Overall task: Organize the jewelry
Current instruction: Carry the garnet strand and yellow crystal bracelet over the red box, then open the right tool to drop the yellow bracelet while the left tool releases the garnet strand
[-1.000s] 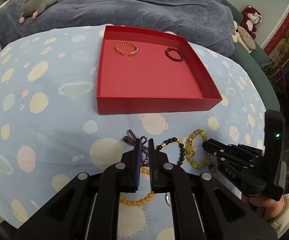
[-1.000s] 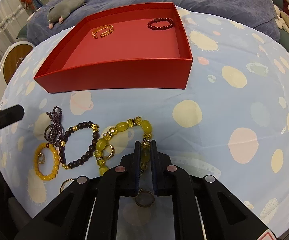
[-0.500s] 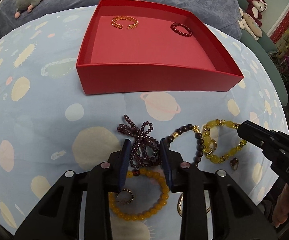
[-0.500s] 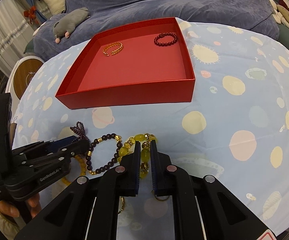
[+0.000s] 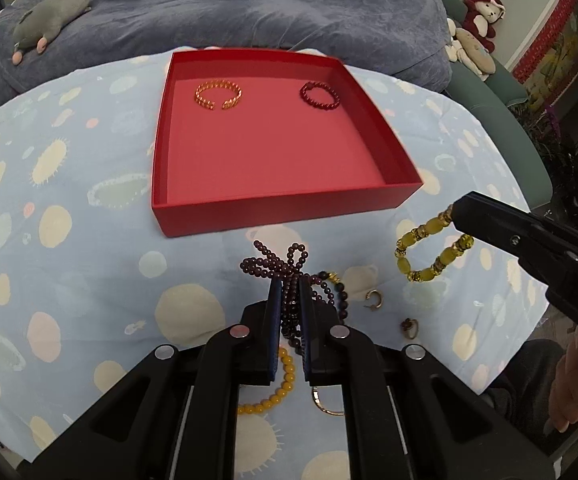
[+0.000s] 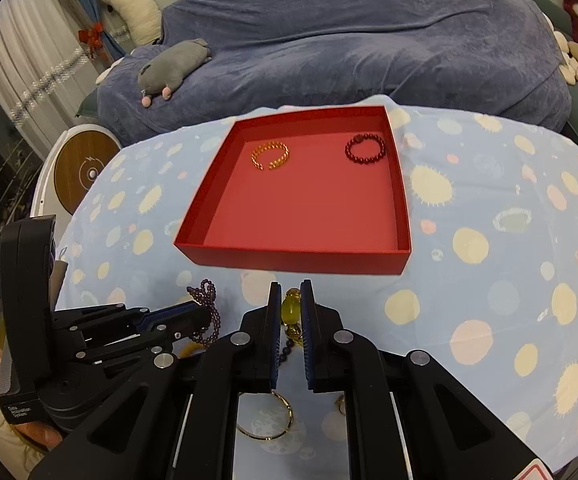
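A: Status of each gripper?

B: Left gripper (image 5: 289, 286) pinches the purple strand (image 5: 277, 264), near the cloth (image 5: 69, 272). Right gripper (image 6: 289, 296) pinches the yellow bracelet (image 5: 429, 252), which hangs clear of the cloth.

A: Step in hand?

B: Apparently pick-up, both pieces gripped. The tray (image 5: 281, 210) lies just beyond, holding a gold cuff (image 5: 218, 94) far left and red bracelet (image 5: 319, 96) far right.

A: Next?

B: Probably carry both over the near wall and release on bare floor.

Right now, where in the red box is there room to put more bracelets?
The red box is bare across its whole middle and near half. Only the far end is taken: the gold cuff at the far left, the dark red bead bracelet at the far right, with a gap between them.
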The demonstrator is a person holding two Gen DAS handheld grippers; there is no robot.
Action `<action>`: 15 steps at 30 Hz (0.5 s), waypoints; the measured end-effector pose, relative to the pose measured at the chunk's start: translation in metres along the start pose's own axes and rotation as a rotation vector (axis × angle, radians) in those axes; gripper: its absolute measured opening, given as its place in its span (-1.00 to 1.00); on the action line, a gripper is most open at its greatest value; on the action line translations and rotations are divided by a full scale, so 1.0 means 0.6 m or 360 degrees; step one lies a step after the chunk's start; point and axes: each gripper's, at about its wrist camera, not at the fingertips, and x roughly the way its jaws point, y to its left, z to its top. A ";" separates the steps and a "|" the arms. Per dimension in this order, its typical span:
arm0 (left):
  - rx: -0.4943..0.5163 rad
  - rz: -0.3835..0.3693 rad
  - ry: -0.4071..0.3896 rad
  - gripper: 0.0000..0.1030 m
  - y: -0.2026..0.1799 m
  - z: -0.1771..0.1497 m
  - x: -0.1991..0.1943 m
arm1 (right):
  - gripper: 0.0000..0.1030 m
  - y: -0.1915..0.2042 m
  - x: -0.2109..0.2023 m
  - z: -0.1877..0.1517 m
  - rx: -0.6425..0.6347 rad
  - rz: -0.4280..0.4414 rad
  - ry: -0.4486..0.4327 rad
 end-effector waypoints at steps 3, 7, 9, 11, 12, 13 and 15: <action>0.0049 -0.0012 -0.0054 -0.84 -0.007 0.036 -0.037 | -0.81 0.004 -0.020 0.043 -0.0027 0.0025 -0.0052; 0.0097 0.0002 -0.0121 -0.84 -0.006 0.110 -0.055 | -0.81 0.004 -0.019 0.117 -0.0038 0.0096 -0.0100; 0.0106 0.0000 -0.0151 -0.84 0.000 0.151 -0.049 | -0.81 0.006 -0.002 0.152 -0.0056 0.0103 -0.0115; 0.0109 0.0028 -0.0169 -0.84 0.009 0.188 -0.031 | -0.81 0.005 0.029 0.181 -0.0057 0.0125 -0.0108; 0.0099 0.0025 -0.0168 -0.84 0.017 0.204 -0.016 | -0.81 0.001 0.048 0.195 -0.0031 0.0153 -0.0100; 0.0075 0.0031 -0.0157 -0.84 0.025 0.219 0.002 | -0.81 -0.005 0.069 0.207 0.0003 0.0183 -0.0087; 0.0028 0.0009 -0.0113 -0.84 0.045 0.241 0.043 | -0.81 -0.022 0.118 0.222 0.0071 0.0211 -0.0050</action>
